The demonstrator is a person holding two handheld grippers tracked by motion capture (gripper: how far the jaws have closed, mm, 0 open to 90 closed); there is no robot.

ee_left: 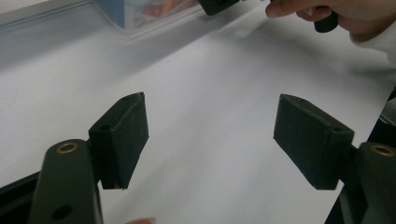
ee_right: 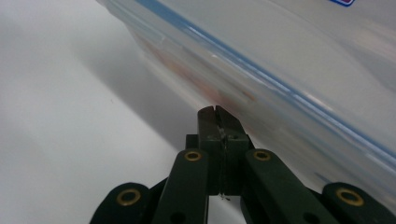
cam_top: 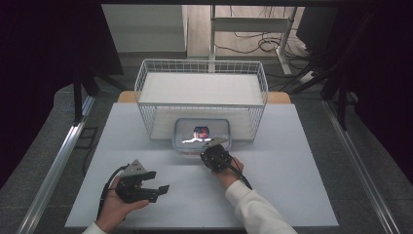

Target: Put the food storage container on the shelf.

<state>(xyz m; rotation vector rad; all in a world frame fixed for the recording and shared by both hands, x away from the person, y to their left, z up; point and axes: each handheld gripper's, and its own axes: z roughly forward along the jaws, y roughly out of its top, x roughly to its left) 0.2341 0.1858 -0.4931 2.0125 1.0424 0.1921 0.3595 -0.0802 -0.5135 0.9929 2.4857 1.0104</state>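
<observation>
Half of container [ee_right: 280, 70] blurred; contents [cam_top: 201, 131] indistinct; right gripper [ee_right: 218, 116] jaws closed.

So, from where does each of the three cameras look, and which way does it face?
High view: above the person's side, facing forward and down on the white table, clear plastic lidded box, white wire basket; both forearms show.
Left gripper view: on the left gripper, jaws apart, facing across the table.
Right gripper view: on the right gripper, jaws together, tips at the box's edge.
Shared: left gripper view and high view both show the box and the right hand.
</observation>
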